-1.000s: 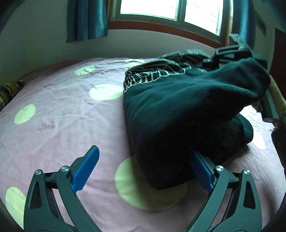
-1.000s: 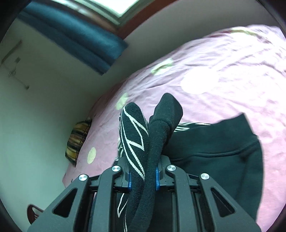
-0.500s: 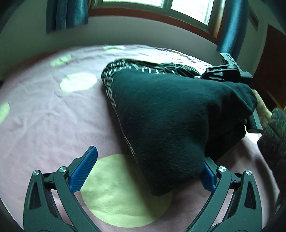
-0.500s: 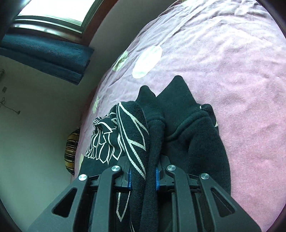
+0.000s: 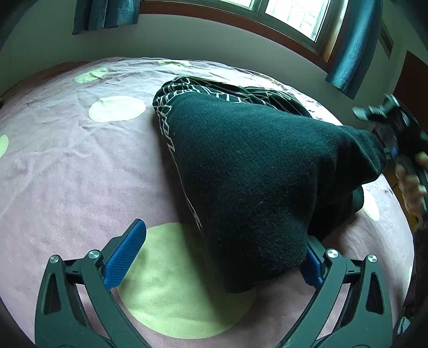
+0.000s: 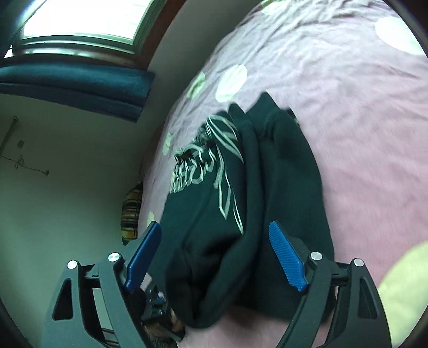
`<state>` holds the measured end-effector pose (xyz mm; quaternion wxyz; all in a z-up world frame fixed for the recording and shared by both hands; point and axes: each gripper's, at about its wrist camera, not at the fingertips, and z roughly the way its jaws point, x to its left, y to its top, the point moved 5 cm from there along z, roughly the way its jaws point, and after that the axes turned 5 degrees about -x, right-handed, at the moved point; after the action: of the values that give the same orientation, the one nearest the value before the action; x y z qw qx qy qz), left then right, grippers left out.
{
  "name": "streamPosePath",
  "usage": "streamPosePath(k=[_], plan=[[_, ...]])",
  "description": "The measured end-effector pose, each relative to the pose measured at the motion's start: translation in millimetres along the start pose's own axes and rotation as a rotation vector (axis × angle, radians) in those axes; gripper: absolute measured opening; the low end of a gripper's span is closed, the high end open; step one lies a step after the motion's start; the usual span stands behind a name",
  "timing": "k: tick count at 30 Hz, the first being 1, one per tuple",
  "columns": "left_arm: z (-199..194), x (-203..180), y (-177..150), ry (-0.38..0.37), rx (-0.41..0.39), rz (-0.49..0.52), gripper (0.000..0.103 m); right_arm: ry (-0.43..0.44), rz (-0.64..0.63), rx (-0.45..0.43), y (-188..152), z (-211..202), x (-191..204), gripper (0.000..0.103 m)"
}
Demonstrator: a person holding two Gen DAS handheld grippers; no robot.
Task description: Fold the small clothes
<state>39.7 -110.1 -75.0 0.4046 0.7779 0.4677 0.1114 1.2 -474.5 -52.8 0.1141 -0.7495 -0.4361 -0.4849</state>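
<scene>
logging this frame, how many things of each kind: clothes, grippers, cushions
dark green knit sweater with white line print: 1
black two-finger grippers with blue pads: 2, left gripper, right gripper
striped cushion by the wall: 1
total: 4

A pink bedsheet (image 5: 67,166) dotted with pale green circles covers the bed, and one big green circle (image 5: 184,283) sits low in the frame's centre. Along the top, a wood-framed window (image 5: 289,16) glows bright, teal curtains (image 5: 104,14) hanging either side. In the right wrist view, a striped cushion (image 6: 131,211) sits at centre left, against the pale wall (image 6: 67,187).
</scene>
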Motion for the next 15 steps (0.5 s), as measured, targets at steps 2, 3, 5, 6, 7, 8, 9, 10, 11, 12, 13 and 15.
streamPosePath(k=[2, 3, 5, 6, 7, 8, 9, 10, 11, 12, 13, 15], plan=[[0.0, 0.2, -0.1, 0.001, 0.001, 0.0, 0.101, -0.001, 0.031, 0.011, -13.7, -4.2, -4.4, 0.082], [-0.6, 0.1, -0.4, 0.002, 0.001, 0.0, 0.101, 0.013, 0.045, 0.016, -18.1, -3.9, -4.2, 0.082], [-2.3, -0.4, -0.7, 0.002, -0.001, -0.001, 0.101, 0.047, 0.056, 0.037, -27.6, -0.6, -1.7, 0.082], [-3.2, -0.5, -1.1, 0.003, -0.002, -0.001, 0.101, 0.053, 0.049, 0.046, -31.3, 1.1, 0.1, 0.082], [-4.0, -0.7, -1.9, 0.004, -0.001, -0.001, 0.101, 0.058, 0.04, 0.059, -35.0, 4.3, 3.4, 0.082], [-4.3, -0.6, -2.5, 0.005, 0.002, -0.001, 0.101, 0.06, 0.038, 0.068, -38.1, 6.6, 5.7, 0.082], [-4.7, -0.4, -3.5, 0.005, 0.006, -0.003, 0.101, 0.056, 0.039, 0.076, -39.8, 10.9, 7.3, 0.082], [-5.1, 0.0, -4.9, 0.004, 0.011, -0.007, 0.101, 0.05, 0.036, 0.079, -40.2, 14.1, 8.6, 0.082], [-5.1, 0.8, -5.8, 0.004, 0.016, -0.01, 0.101, 0.041, 0.025, 0.081, -40.3, 17.5, 10.1, 0.082], [-4.8, 1.4, -6.6, 0.005, 0.023, -0.015, 0.101, 0.029, 0.006, 0.08, -40.1, 21.4, 12.3, 0.08], [-4.0, 3.0, -7.8, 0.01, 0.031, -0.023, 0.101, 0.001, -0.018, 0.071, -39.0, 25.4, 14.0, 0.066], [-3.5, 7.5, -9.0, 0.02, 0.04, -0.044, 0.101, -0.057, -0.061, 0.063, -39.6, 29.6, 15.0, 0.043]])
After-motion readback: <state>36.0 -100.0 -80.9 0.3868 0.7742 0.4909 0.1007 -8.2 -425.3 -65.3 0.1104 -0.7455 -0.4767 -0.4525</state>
